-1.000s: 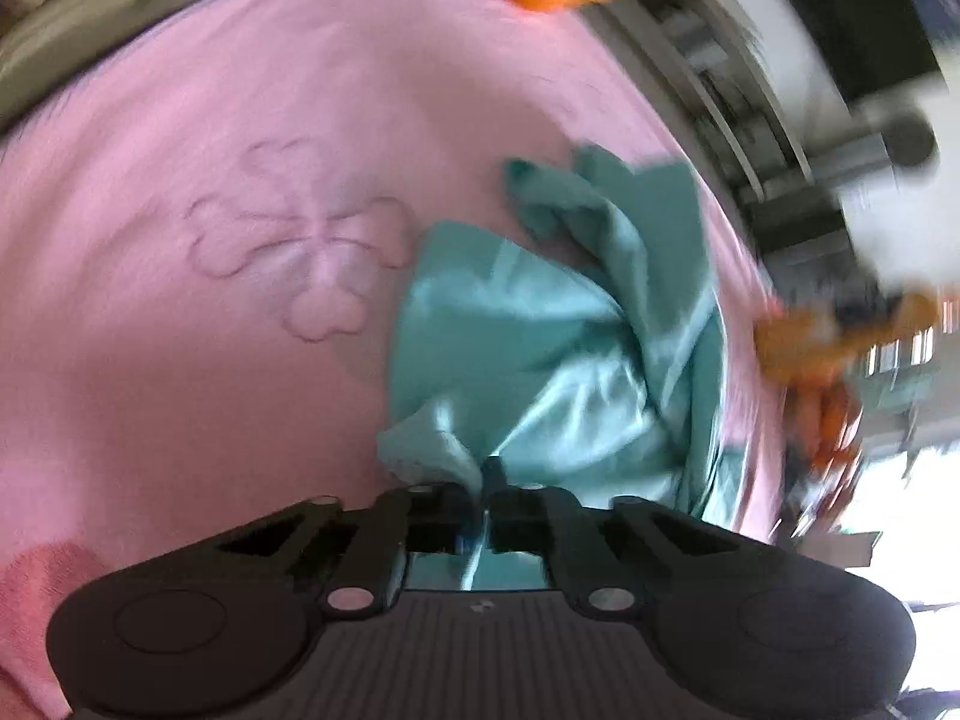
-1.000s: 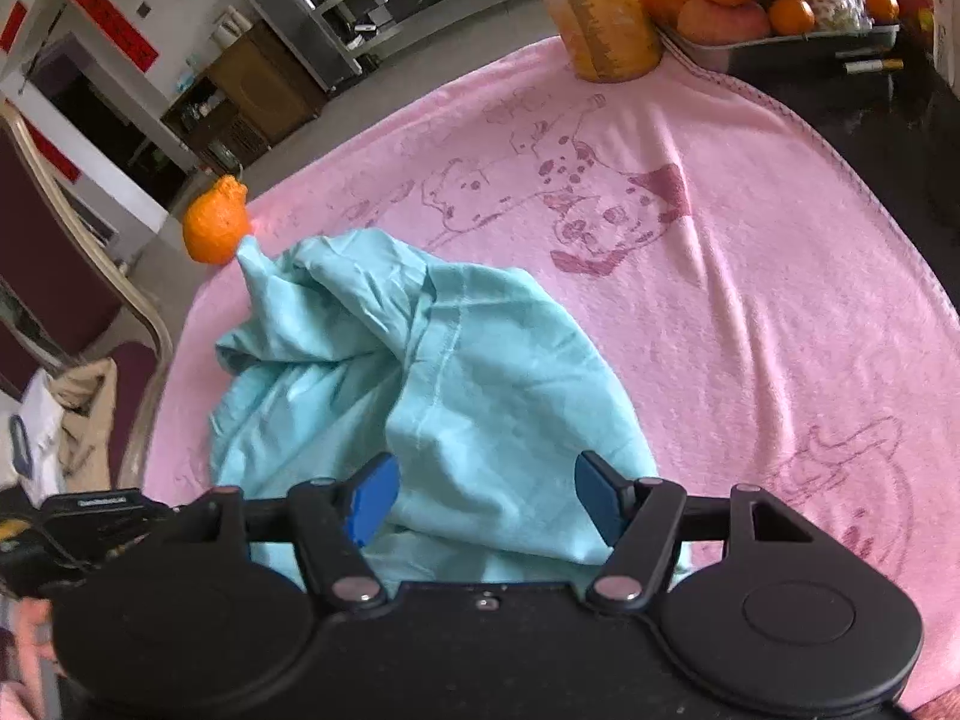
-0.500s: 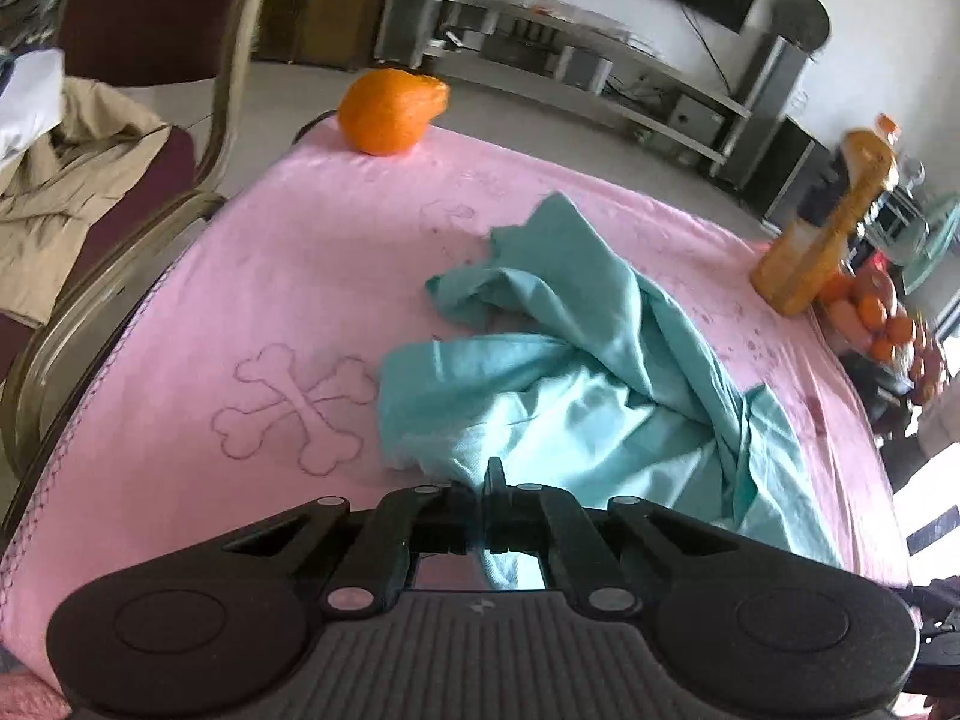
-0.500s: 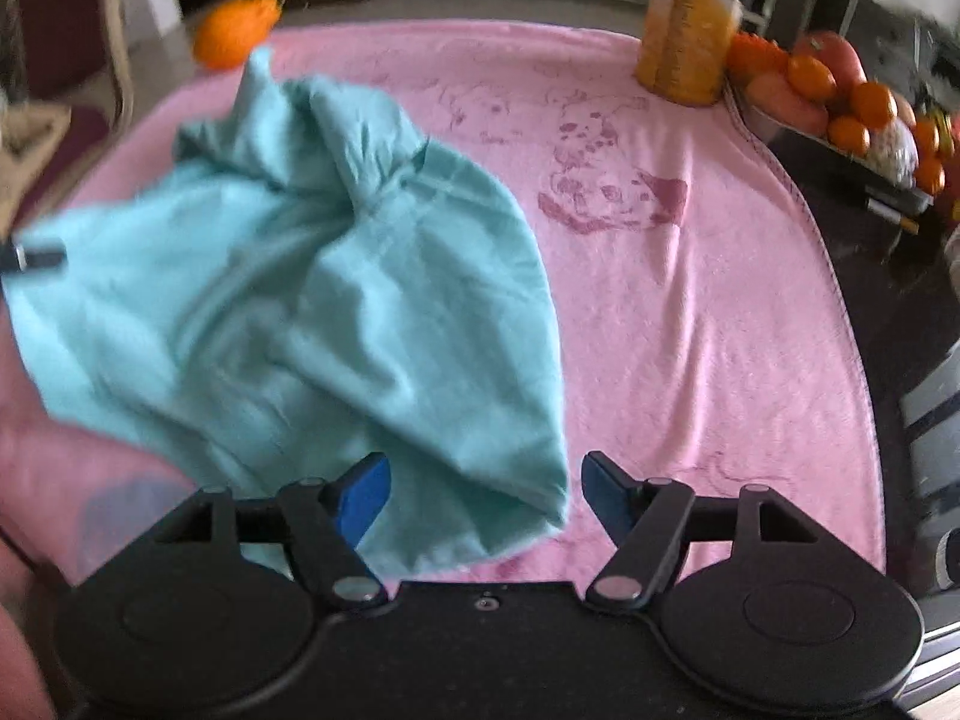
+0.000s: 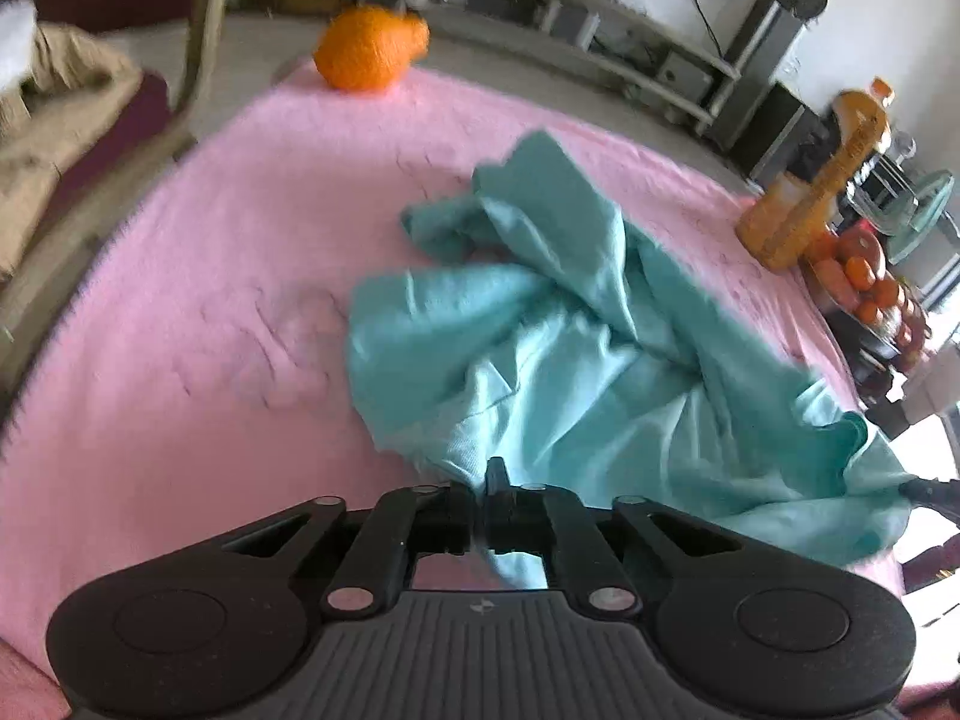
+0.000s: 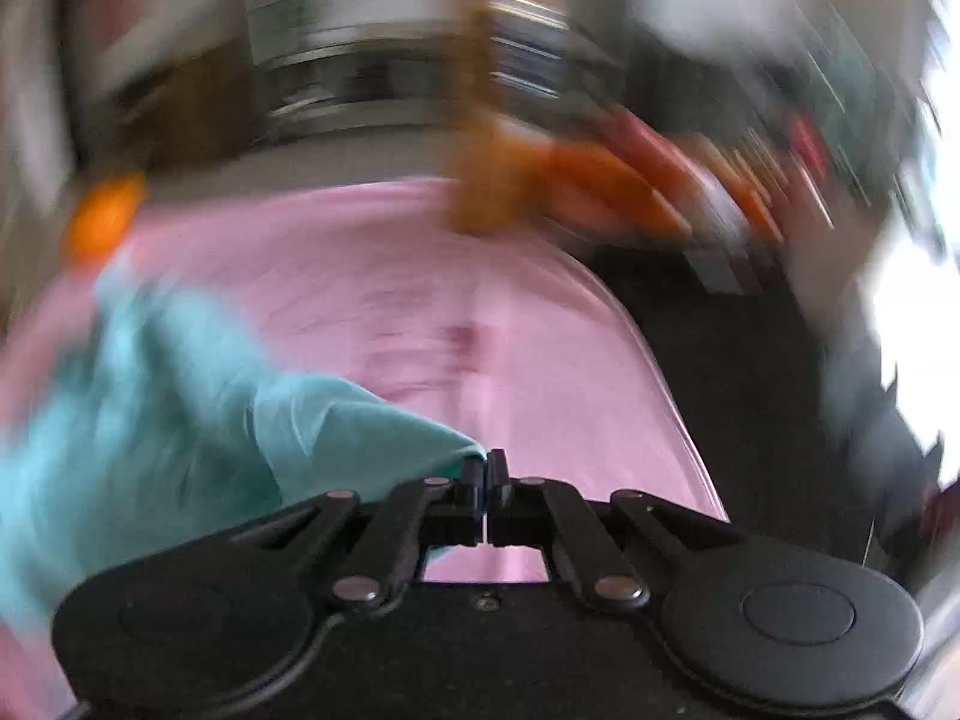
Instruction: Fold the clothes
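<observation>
1. Far left, left wrist view: a chair [image 5: 180, 60] with beige clothing [image 5: 54, 114] on its seat stands beside the tabletop, which is covered by a pink towel [image 5: 180, 300].
2. An orange fruit [image 5: 366, 51] sits at the far edge of the towel, well apart from the garment.
3. The teal garment [image 5: 570, 348] lies crumpled across the middle and right of the towel, folds bunched toward the far side, near hem running down to the left gripper [image 5: 483, 501].
4. Left gripper: fingers nearly together and just starting to open, a fold of the garment's near edge pinched between them; cloth shows both ahead of the tips and below them.
5. Right of the garment: an orange juice bottle [image 5: 822, 192] and a tray of fruit [image 5: 864, 288] at the towel's edge.
6. Right wrist view, heavily blurred: the garment [image 6: 180, 420] spreads to the left, narrowing to a corner that ends at the right gripper [image 6: 485, 483].
7. Right gripper: fingers closed tight together on that corner. Pink towel [image 6: 540, 372] lies ahead; beyond its edge, dark floor.
</observation>
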`<state>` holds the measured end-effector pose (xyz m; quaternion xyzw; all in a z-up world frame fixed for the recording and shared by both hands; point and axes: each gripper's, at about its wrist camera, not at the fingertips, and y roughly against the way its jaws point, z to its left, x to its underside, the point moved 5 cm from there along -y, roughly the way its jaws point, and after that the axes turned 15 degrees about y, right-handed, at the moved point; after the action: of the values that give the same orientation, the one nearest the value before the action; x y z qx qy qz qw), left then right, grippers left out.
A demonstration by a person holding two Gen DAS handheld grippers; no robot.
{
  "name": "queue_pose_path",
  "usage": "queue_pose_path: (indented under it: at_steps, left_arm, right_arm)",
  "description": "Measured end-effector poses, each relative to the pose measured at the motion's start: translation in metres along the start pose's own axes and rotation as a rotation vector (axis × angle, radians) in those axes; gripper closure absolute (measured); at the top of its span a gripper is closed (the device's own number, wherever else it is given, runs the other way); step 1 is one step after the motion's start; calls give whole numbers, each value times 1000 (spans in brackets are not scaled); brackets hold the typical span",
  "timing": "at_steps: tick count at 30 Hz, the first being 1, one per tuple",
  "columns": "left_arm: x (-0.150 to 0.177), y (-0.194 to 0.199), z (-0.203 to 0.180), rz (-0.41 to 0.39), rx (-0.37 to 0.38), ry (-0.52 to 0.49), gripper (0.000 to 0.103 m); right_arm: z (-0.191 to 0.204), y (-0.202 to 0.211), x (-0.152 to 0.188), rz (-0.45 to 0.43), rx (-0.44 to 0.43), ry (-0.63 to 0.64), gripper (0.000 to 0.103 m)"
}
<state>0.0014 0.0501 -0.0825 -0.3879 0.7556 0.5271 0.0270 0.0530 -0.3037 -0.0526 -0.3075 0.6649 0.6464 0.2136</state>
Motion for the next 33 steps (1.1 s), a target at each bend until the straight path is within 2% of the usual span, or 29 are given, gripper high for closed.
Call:
queue_pose_path:
  at_steps: [2,5,7,10,11,14,19,20,23,25,28,30,33]
  left_arm:
    - [7,-3,2,48,14,10,84]
    - [10,-2,6,73,27,28,73]
    - [7,3,12,62,40,63,72]
    - [-2,7,28,54,62,189,71]
    - [-5,6,34,57,68,238,69]
    - [-6,-2,44,109,90,344,69]
    - [1,-18,47,189,63,395,65]
    - [2,-19,49,193,67,408,65]
    - [-3,-25,49,180,94,436,63]
    - [-11,-31,47,157,106,440,63]
    - [-19,-34,42,109,85,393,63]
    - [-19,-33,35,84,55,317,64]
    - [-14,-32,32,85,64,291,69]
  right_arm:
    - [-41,-9,12,71,-16,-226,102]
    - [-60,-21,31,151,-68,-366,100]
    - [-65,-27,41,188,-123,-458,95]
    - [-65,-26,52,200,-223,-597,71]
    - [-64,-27,55,202,-255,-635,70]
    - [-54,-31,62,241,-295,-661,70]
    - [-42,-34,67,269,-309,-654,62]
    - [-42,-32,68,264,-314,-654,59]
    - [-44,-32,70,264,-324,-674,58]
    - [-43,-33,70,268,-326,-679,57]
    - [-42,-32,68,262,-327,-666,55]
    - [-43,-31,69,260,-327,-663,55]
    - [-47,-30,71,247,-336,-684,55]
